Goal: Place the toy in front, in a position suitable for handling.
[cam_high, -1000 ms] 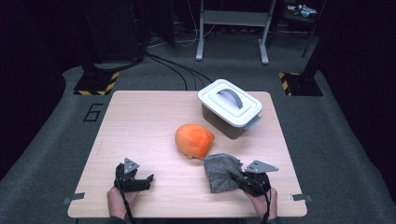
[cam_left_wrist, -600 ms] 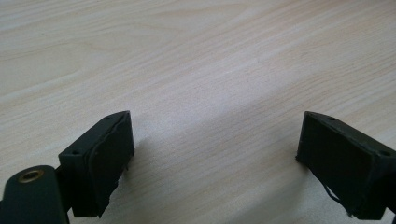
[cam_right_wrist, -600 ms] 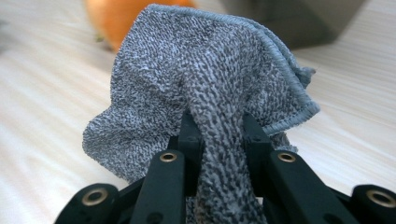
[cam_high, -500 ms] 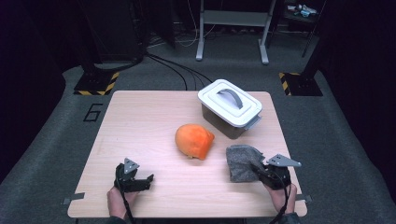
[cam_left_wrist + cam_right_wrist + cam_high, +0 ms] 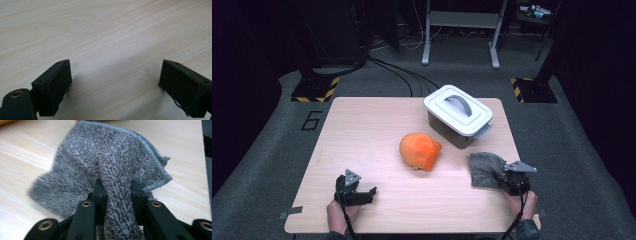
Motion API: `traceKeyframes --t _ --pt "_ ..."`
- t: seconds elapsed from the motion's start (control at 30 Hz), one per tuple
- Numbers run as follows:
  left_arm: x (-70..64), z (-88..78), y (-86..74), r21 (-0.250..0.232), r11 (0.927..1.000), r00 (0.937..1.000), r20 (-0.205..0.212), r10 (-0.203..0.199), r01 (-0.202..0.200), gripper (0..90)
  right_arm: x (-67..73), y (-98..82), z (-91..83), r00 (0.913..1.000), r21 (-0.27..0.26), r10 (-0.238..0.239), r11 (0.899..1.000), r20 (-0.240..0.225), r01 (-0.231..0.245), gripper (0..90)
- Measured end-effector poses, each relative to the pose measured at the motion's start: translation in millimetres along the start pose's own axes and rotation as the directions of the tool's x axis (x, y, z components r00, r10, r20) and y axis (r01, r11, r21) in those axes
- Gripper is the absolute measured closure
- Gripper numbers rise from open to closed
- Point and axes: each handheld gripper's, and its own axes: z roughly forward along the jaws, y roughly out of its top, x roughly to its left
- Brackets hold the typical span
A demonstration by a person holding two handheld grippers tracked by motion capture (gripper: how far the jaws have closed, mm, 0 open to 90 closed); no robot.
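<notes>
The cloth (image 5: 484, 169) lies at the tabletop's (image 5: 372, 135) 4 o'clock edge, bunched, near the box (image 5: 458, 114) at 1 o'clock. The right gripper (image 5: 504, 176) pinches a fold of cloth between its fingers (image 5: 100, 192); its jaws have just been opening slightly, cloth between them. Judged step: dragging the cloth across the tabletop. Next move calls for a low, steady pull or a clean release with the cloth flat. The orange cap (image 5: 419, 151) sits at centre. The left gripper (image 5: 362, 192) rests at 7 o'clock, fingers (image 5: 58, 85) spread, nothing between.
</notes>
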Motion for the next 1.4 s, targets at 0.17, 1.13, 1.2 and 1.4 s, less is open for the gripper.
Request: traceKeyframes --t 0.17,1.13,1.2,1.4 --pt "0.2 0.0 0.1 0.001 1.0000 1.0000 0.001 0.000 0.000 10.5 -4.8 -9.9 12.1 0.9973 0.003 0.073 0.997 0.009 -0.073 47.3" --pt "-22.2 28.0 124.3 -0.113 0.9892 0.9719 0.205 0.116 -0.094 12.3 -13.9 -40.8 -11.5 0.9930 -0.015 0.117 0.993 -0.016 -0.117 6.2" --pt "-26.3 37.1 142.5 -0.123 0.9873 0.9611 0.244 0.129 -0.101 13.1 -14.2 -41.4 -12.1 0.9931 -0.024 0.117 0.993 -0.012 -0.117 6.6" --pt "-33.0 58.5 163.8 -0.104 0.9851 0.9495 0.270 0.160 -0.137 14.3 -15.1 -41.4 -12.2 0.9910 -0.031 0.133 0.991 -0.011 -0.134 7.1"
